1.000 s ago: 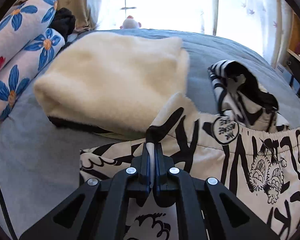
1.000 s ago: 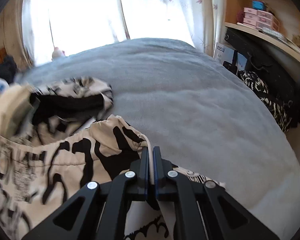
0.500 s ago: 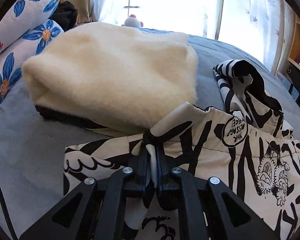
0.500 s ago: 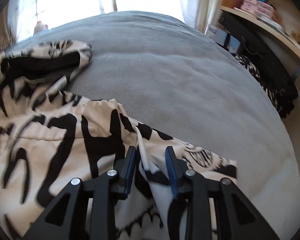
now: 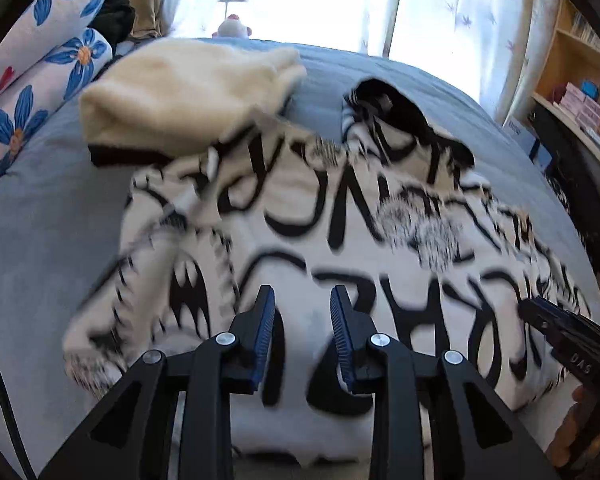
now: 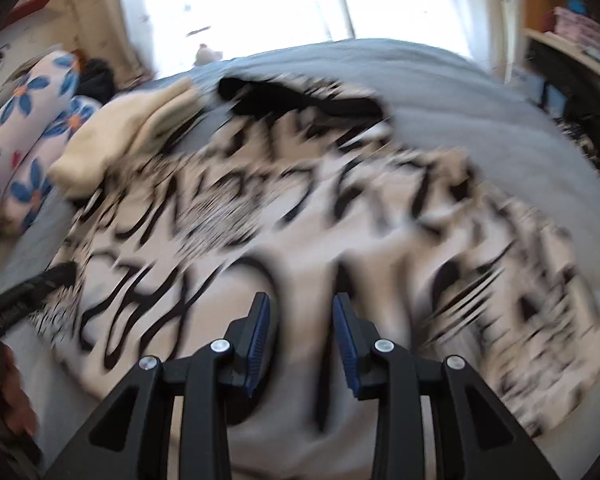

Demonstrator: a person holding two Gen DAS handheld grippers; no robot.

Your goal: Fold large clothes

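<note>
Cream-and-black garment [image 5: 340, 216], seemingly flat, released.

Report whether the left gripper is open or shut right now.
Open. The left gripper has a clear gap between its blue pads, with nothing pinched; the black-and-white printed garment lies beneath it on the bed.

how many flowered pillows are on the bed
2. One flowered pillow lies at the far left edge of the bed; the second pillow lies right beside it, nearer the cream blanket. More may be hidden.
</note>
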